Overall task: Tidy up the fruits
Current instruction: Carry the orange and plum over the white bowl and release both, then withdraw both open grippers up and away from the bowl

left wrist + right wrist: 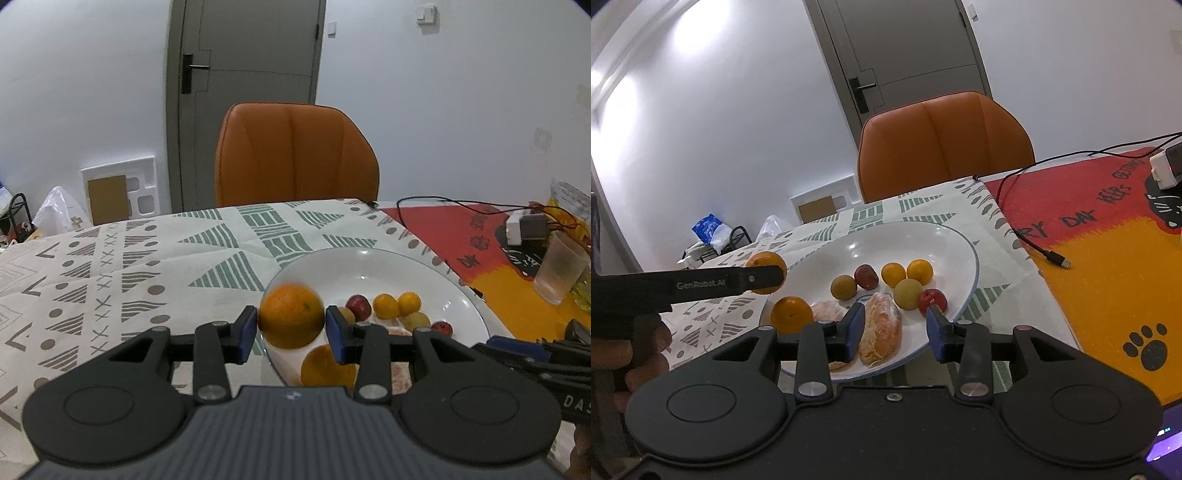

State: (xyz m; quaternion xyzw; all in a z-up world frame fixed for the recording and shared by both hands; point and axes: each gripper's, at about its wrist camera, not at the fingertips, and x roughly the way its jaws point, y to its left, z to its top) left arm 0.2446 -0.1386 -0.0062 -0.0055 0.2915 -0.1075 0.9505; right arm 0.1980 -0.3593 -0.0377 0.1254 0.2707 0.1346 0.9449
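My left gripper (pixel 291 332) is shut on a whole orange (pixel 291 319), held just above the left rim of a white plate (pixel 369 266). In the right wrist view that orange (pixel 764 260) hangs at the plate's (pixel 886 243) left edge. On the plate lie another whole orange (pixel 790 314), two peeled orange halves (pixel 881 325), and several small red, yellow and orange fruits (pixel 908 293). My right gripper (pixel 895 332) is open at the plate's near rim. One peeled half lies between its jaws, with the right pad clear of it.
An orange chair (pixel 295 155) stands behind the table. A red and yellow mat (pixel 1108 240) lies to the right, with a black cable (pixel 1049 254) and a white adapter (pixel 1163 166) on it. A plastic cup (pixel 561 269) is at the far right. A person's hand (pixel 646 354) holds the left gripper.
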